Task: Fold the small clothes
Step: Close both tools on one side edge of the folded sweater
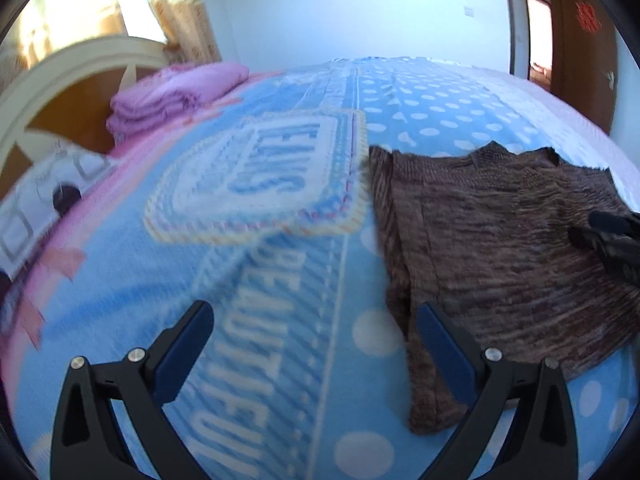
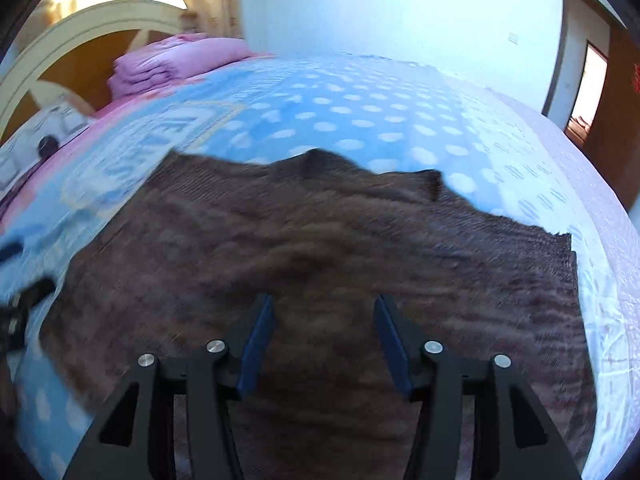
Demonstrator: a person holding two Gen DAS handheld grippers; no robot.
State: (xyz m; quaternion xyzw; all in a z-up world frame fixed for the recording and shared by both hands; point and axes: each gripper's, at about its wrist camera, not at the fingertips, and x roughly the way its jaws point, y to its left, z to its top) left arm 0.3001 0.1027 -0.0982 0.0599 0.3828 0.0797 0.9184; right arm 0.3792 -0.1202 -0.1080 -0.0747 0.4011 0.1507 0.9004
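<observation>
A brown knitted garment (image 1: 496, 240) lies spread flat on a blue polka-dot blanket (image 1: 280, 320). My left gripper (image 1: 316, 316) is open and empty, low over the blanket at the garment's left edge, its right finger over the cloth. My right gripper (image 2: 324, 304) is open and empty, hovering over the middle of the brown garment (image 2: 320, 240). In the left wrist view the right gripper (image 1: 608, 240) shows at the right edge, over the garment. In the right wrist view the left gripper (image 2: 24, 292) shows at the left edge.
A stack of folded pink bedding (image 1: 176, 92) lies at the head of the bed by a cream and wood headboard (image 1: 60, 92). White patterned pillows (image 1: 48, 200) sit at the left. A wooden door (image 1: 580, 60) stands at the back right.
</observation>
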